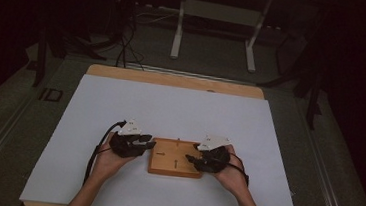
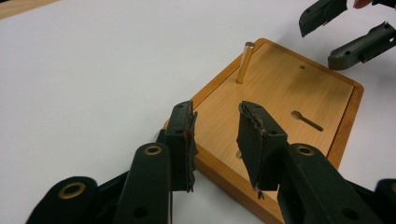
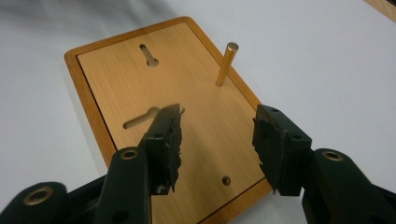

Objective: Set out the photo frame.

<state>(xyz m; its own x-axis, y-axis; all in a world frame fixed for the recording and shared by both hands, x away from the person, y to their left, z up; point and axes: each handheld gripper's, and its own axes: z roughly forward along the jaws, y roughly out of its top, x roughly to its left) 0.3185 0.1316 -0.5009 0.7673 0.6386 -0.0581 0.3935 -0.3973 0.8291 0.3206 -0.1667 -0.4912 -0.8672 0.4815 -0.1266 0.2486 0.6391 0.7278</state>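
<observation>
The left gripper (image 2: 217, 140) hangs over the near left corner of a wooden board (image 2: 289, 93), its jaws parted to a middling gap with nothing between them; one pad sits just outside the board's edge above the white sheet (image 2: 93, 70), the other above the board's face. Just beyond its jaws a slim brass peg (image 2: 245, 63) stands upright near the board's far rim, leaning a little in this view, and farther out across the board lies a keyhole-shaped slot (image 2: 306, 120) and a small round hole (image 2: 302, 67). At the far corner, well past the peg, the tips of the other gripper come into that view. The right gripper (image 3: 217, 140) hovers over the opposite end of the board (image 3: 140, 84), jaws likewise half apart and empty, not touching the wood. Between and just below its pads is a small round hole (image 3: 226, 180); beside its left pad runs a slot (image 3: 140, 119), a second slot (image 3: 149, 55) lies farther out, and the peg (image 3: 226, 64) stands beyond the right pad near the long edge. From the high view the two grippers (image 1: 139, 144) (image 1: 201, 161) flank the board (image 1: 176, 158) on the white-covered worktop (image 1: 121, 102), each held in a hand, with cables trailing back along the forearms
</observation>
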